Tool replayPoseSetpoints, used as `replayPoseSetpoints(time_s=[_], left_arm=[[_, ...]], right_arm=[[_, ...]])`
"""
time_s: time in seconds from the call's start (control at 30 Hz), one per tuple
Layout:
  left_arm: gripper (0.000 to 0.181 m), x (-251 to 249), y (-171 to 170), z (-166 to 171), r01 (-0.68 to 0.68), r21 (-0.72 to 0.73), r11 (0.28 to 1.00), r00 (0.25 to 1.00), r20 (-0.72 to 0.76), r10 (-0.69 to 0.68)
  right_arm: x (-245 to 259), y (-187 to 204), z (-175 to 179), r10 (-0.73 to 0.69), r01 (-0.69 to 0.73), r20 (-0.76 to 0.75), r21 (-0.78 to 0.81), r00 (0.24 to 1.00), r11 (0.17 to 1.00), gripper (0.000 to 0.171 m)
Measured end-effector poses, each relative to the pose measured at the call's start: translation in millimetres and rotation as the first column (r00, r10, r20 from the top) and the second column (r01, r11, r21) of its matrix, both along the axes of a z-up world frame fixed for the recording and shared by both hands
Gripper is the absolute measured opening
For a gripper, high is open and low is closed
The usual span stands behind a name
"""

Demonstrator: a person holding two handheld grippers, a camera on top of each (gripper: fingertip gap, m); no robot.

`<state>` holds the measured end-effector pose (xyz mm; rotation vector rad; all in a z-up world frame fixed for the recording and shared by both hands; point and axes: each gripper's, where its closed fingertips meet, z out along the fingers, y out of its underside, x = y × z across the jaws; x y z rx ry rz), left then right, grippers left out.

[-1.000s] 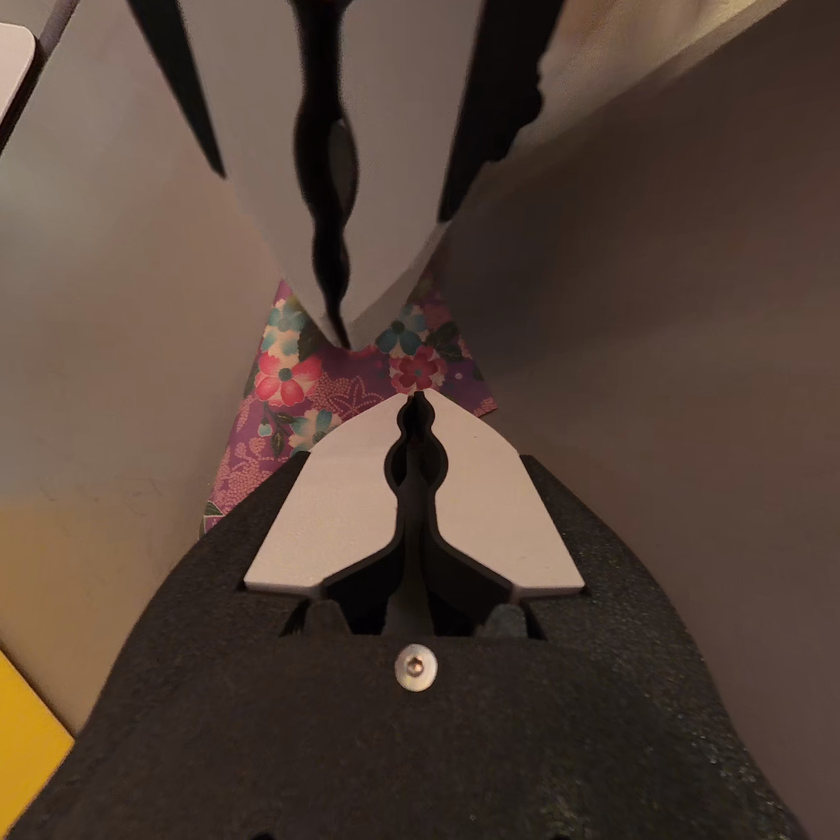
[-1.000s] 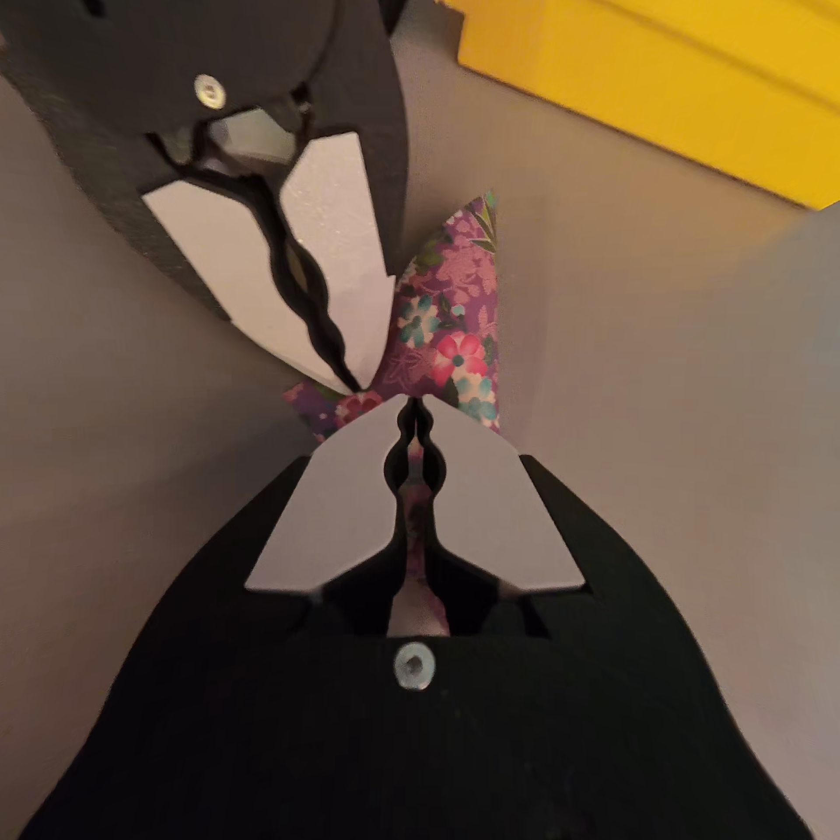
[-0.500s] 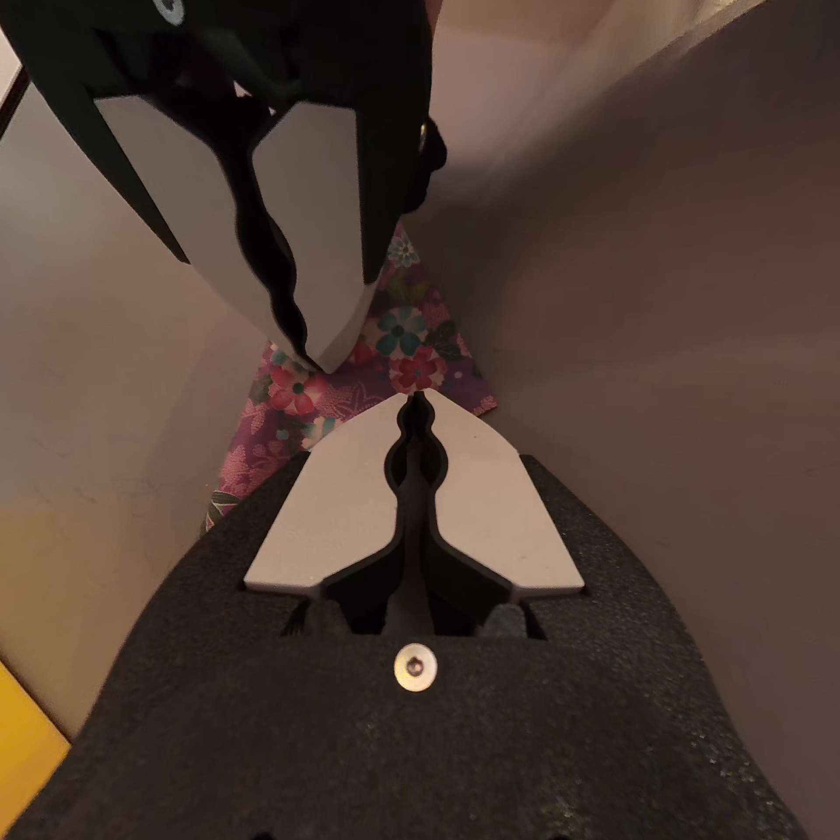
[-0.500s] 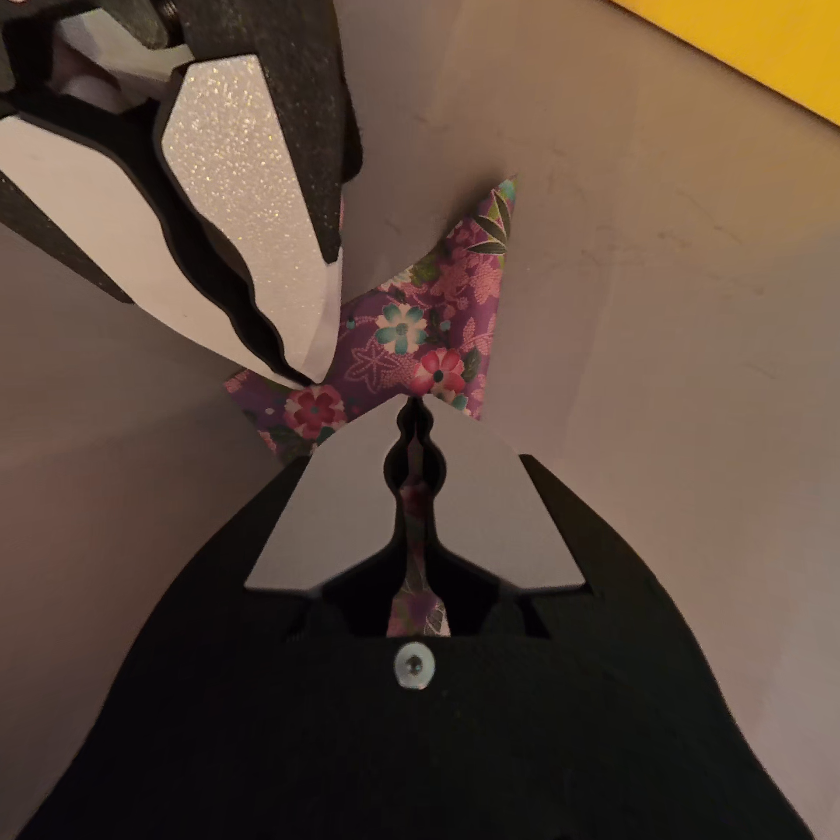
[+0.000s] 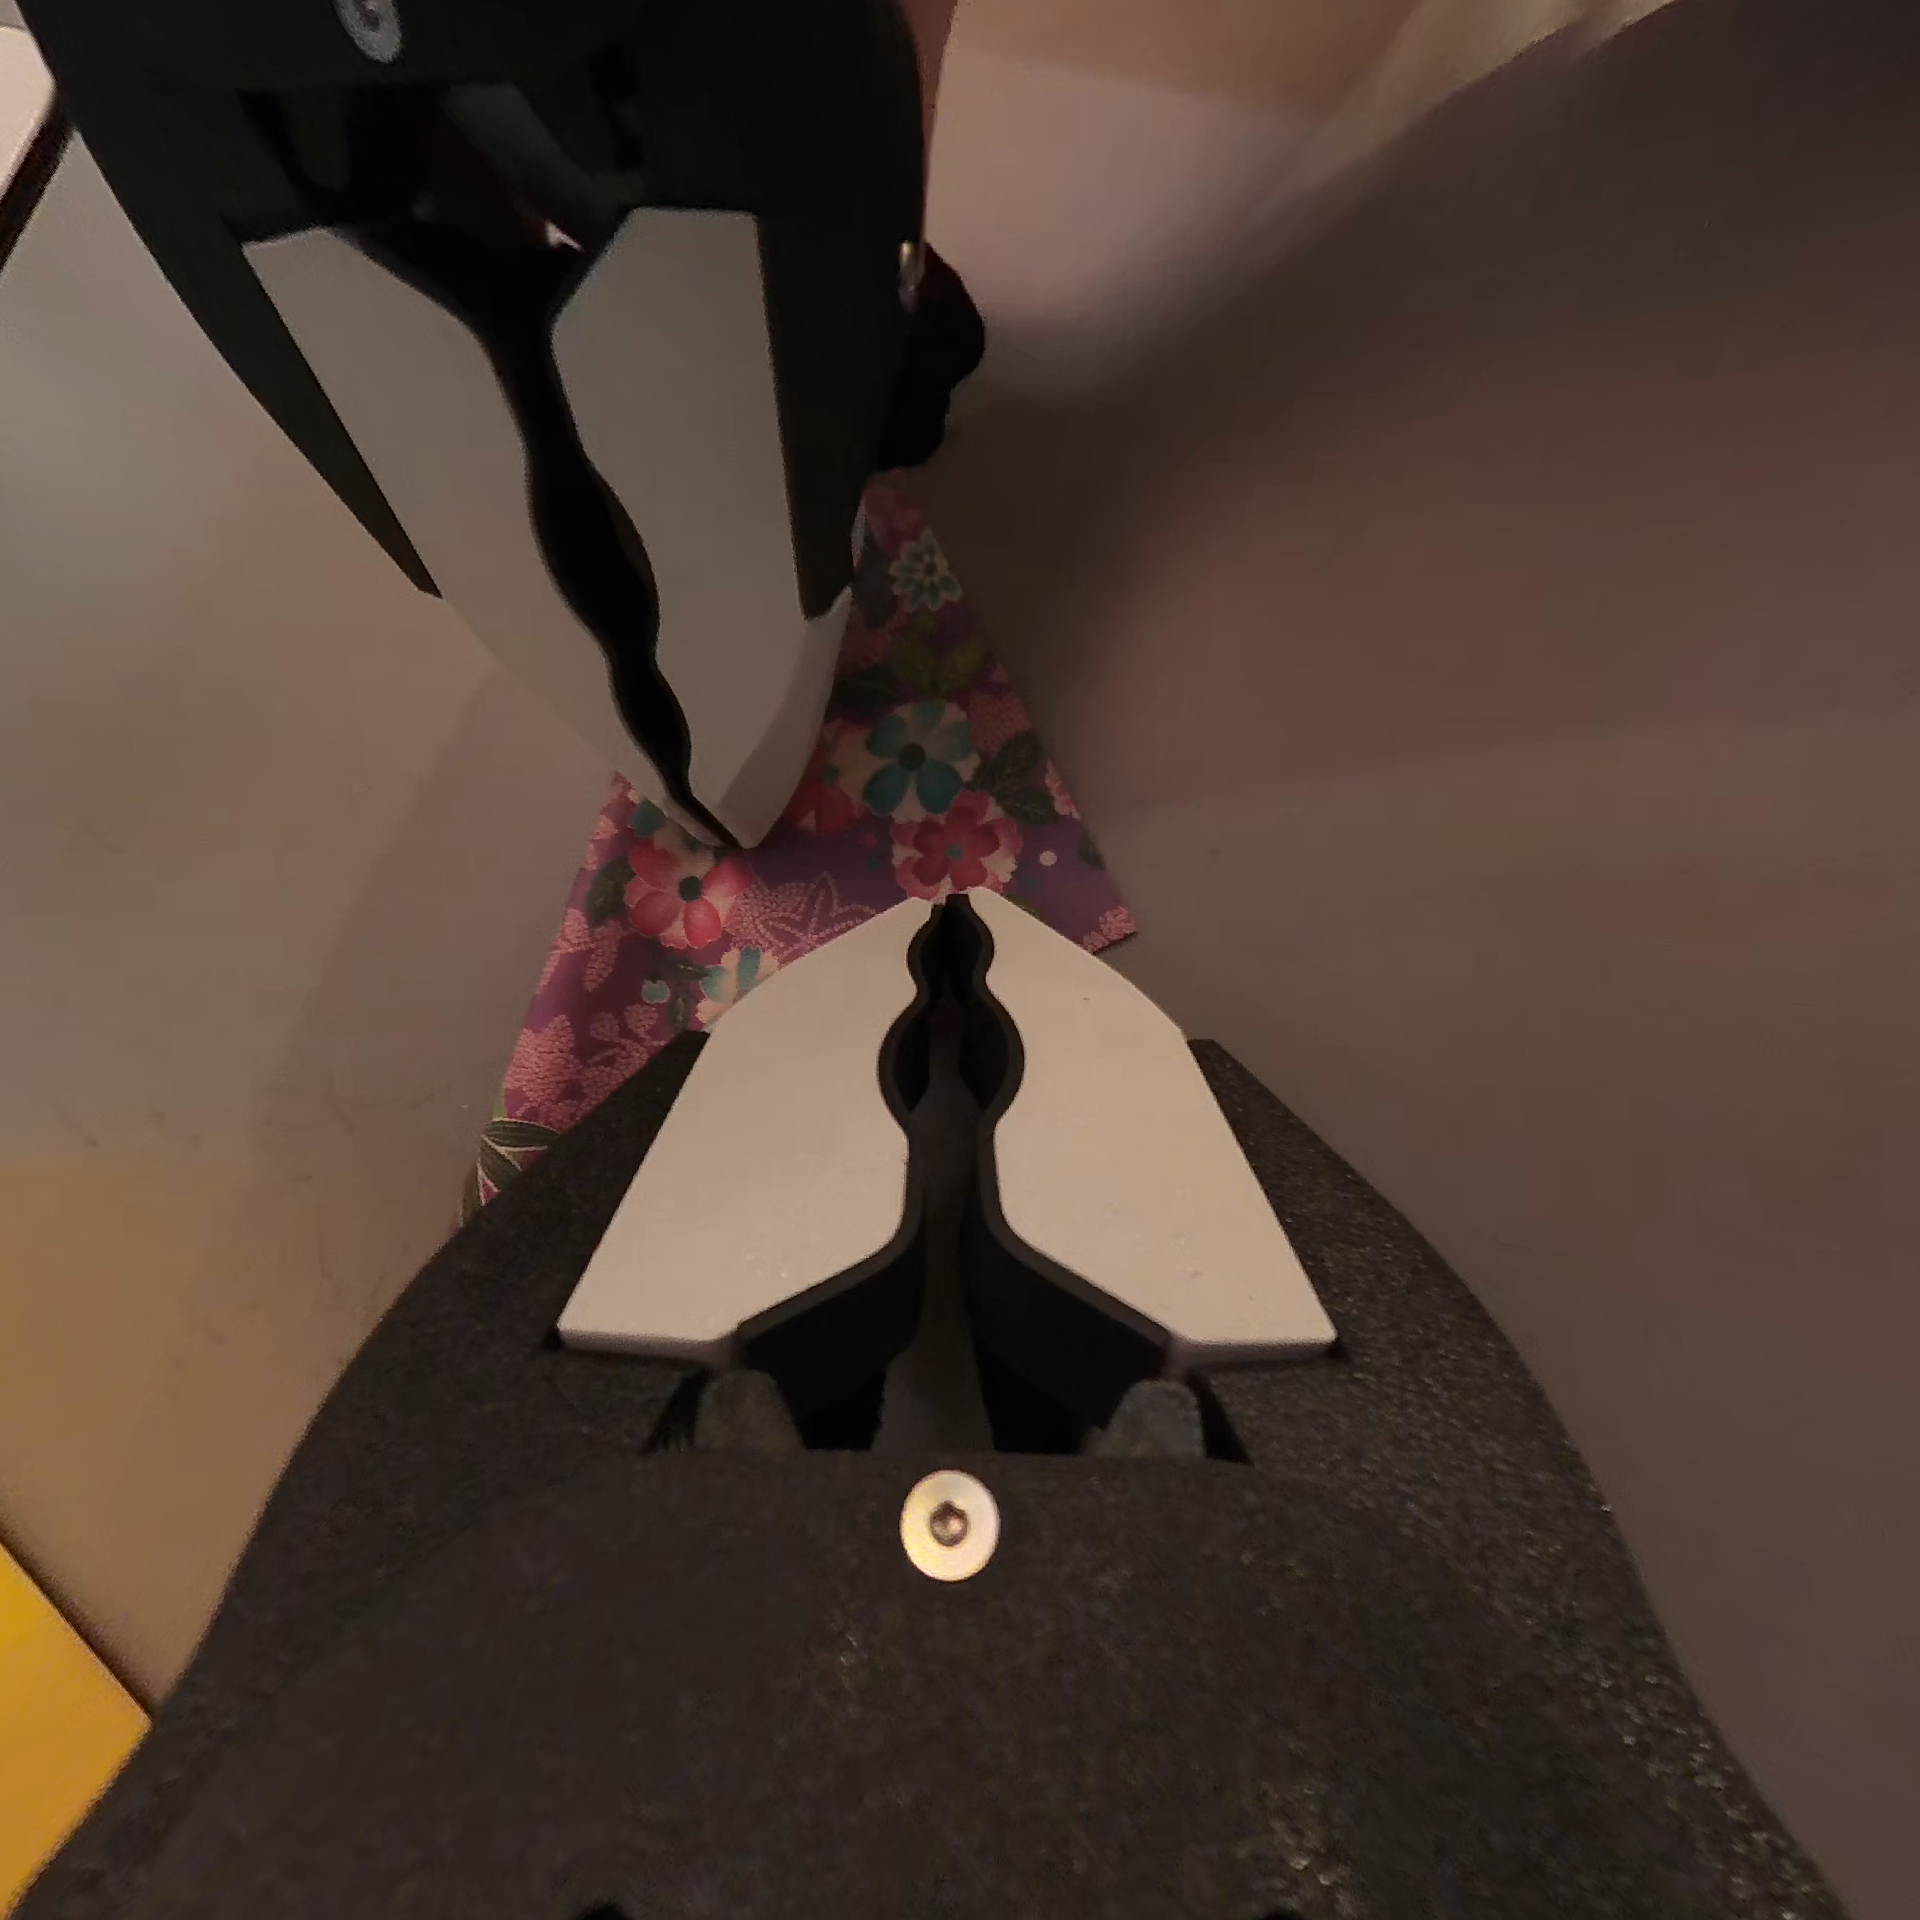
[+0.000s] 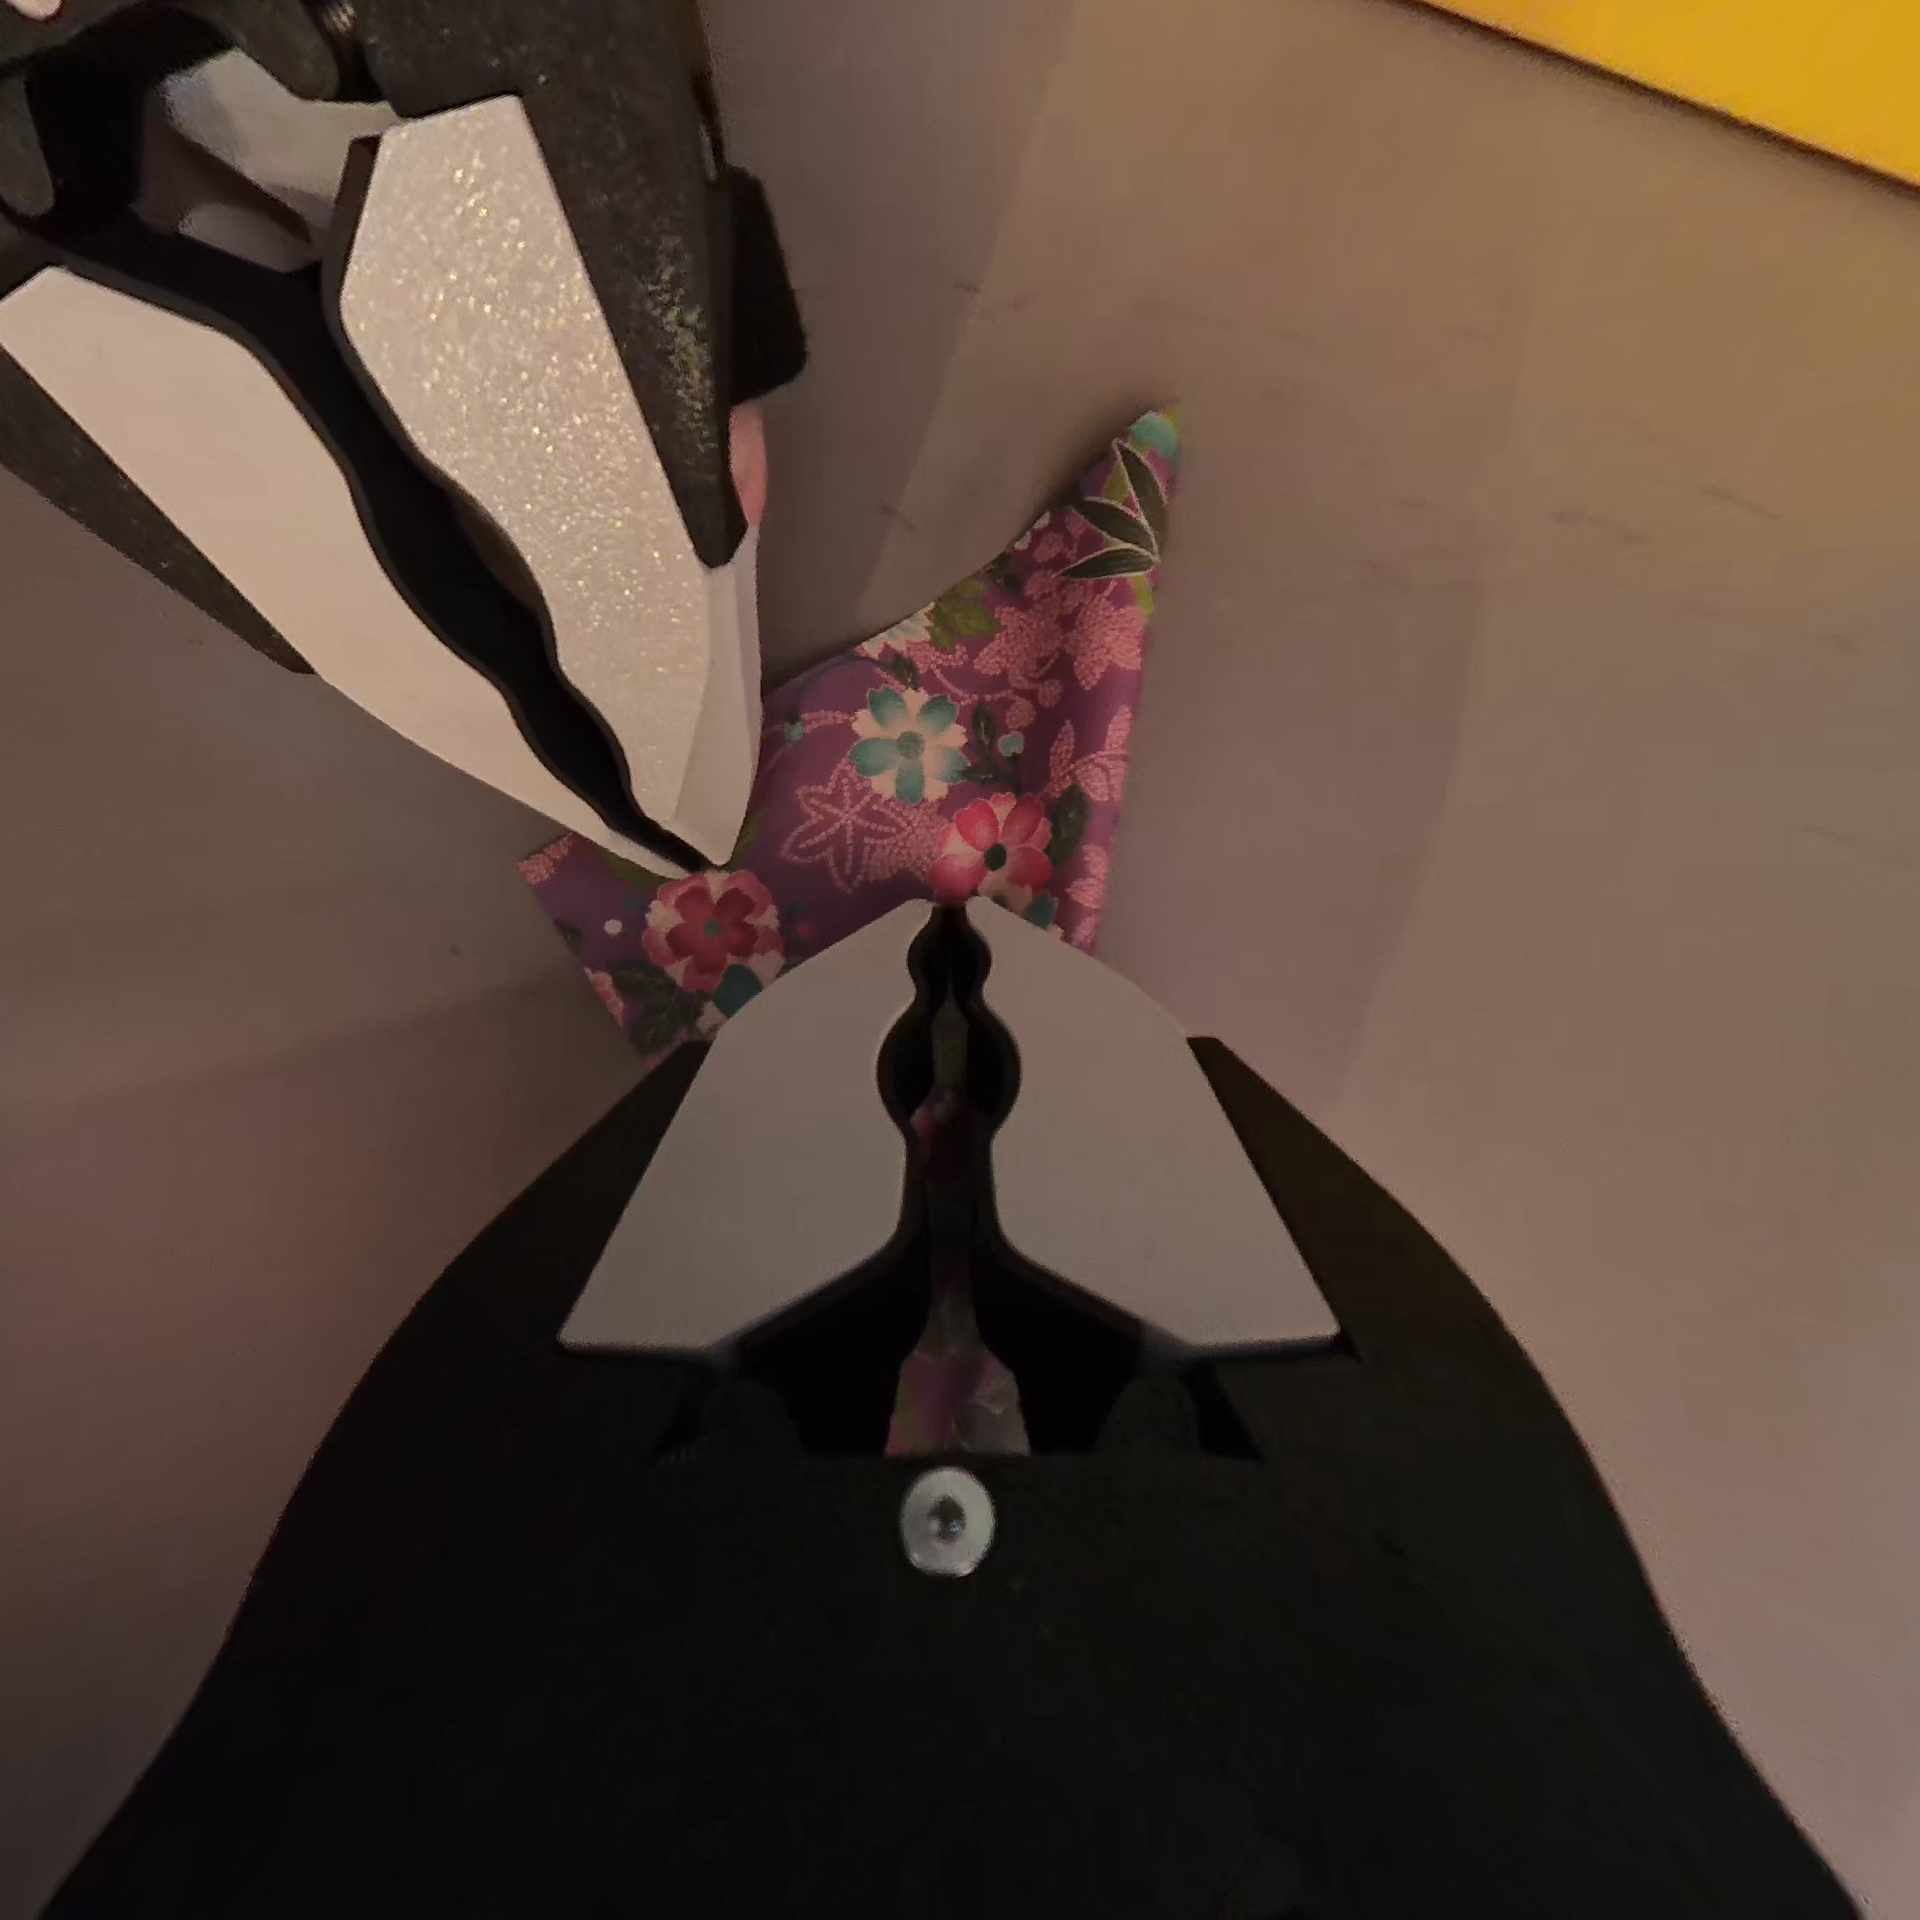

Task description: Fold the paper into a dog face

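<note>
A folded paper [image 5: 920, 774] with a purple flower print lies flat on the grey table. It also shows in the right wrist view [image 6: 935, 748] as a pointed shape. My left gripper [image 5: 951, 904] is shut, its tips over the paper's near part. My right gripper [image 6: 951, 906] is shut, its tips on the paper; the print shows through the slot between its fingers. Each gripper appears in the other's view, shut and pointing down onto the paper: the right one [image 5: 717, 831] and the left one [image 6: 686, 857]. The gripper bodies hide much of the paper.
A yellow object [image 6: 1714, 83] lies at the table's far side in the right wrist view and at the bottom left corner of the left wrist view [image 5: 42, 1714]. A white object's edge [image 5: 16, 114] is at the top left. Bare grey table [image 5: 1507, 831] lies around the paper. The tips of one gripper are about 4 cm away from the tips of the other.
The two grippers' tips have drawn apart across the paper, so more of the print shows between them. Both stay shut.
</note>
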<state>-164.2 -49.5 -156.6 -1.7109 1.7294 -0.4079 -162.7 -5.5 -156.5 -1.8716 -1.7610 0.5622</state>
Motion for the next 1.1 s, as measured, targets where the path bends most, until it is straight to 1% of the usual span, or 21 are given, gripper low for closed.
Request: replayPoseSetpoints(time_s=[0.1,0.17,0.23,0.3,0.47,0.6,0.73,1.0,1.1], left_arm=[[0.001,0.0,0.0,0.0,-0.001,-0.007,1.000,1.000,0.004,0.001],[0.001,0.0,0.0,0.0,0.000,-0.010,1.000,1.000,0.004,0.000],[0.001,0.0,0.0,0.0,0.000,-0.015,1.000,1.000,0.006,0.000],[0.001,0.0,-0.1,0.0,-0.001,-0.018,1.000,1.000,0.007,0.001],[0.001,0.0,-0.1,0.0,-0.001,-0.015,1.000,1.000,0.007,0.001],[0.001,-0.1,-0.2,0.0,-0.001,-0.019,1.000,1.000,0.008,0.002],[0.001,-0.2,-0.2,-0.1,-0.003,-0.033,0.999,1.000,0.012,0.004],[0.001,-0.3,-0.3,-0.2,-0.006,-0.033,0.999,1.000,0.012,0.007],[0.001,-0.3,-0.2,-0.2,-0.006,-0.031,1.000,1.000,0.011,0.007]], right_arm=[[0.1,-0.3,-0.3,0.012,-0.012,0.000,-0.125,1.000,0.992,0.004],[-0.1,-0.6,-0.1,0.012,-0.011,0.002,-0.259,1.000,0.966,0.004],[-0.2,-0.8,0.3,-0.001,0.005,0.009,-0.421,1.000,0.907,0.004],[-0.3,-1.1,0.8,0.013,-0.007,0.006,-0.541,1.000,0.841,0.003],[-0.4,-1.3,1.7,0.061,-0.041,0.003,-0.710,0.998,0.703,0.003],[0.9,1.2,2.0,0.099,-0.055,0.014,-0.753,0.995,0.656,0.003],[2.5,3.1,1.9,0.138,-0.060,0.036,-0.769,0.990,0.636,0.004],[6.1,13.1,1.8,0.140,-0.072,0.025,-0.759,0.990,0.647,0.003],[9.1,21.2,1.4,0.114,-0.046,0.045,-0.721,0.992,0.691,0.003]])
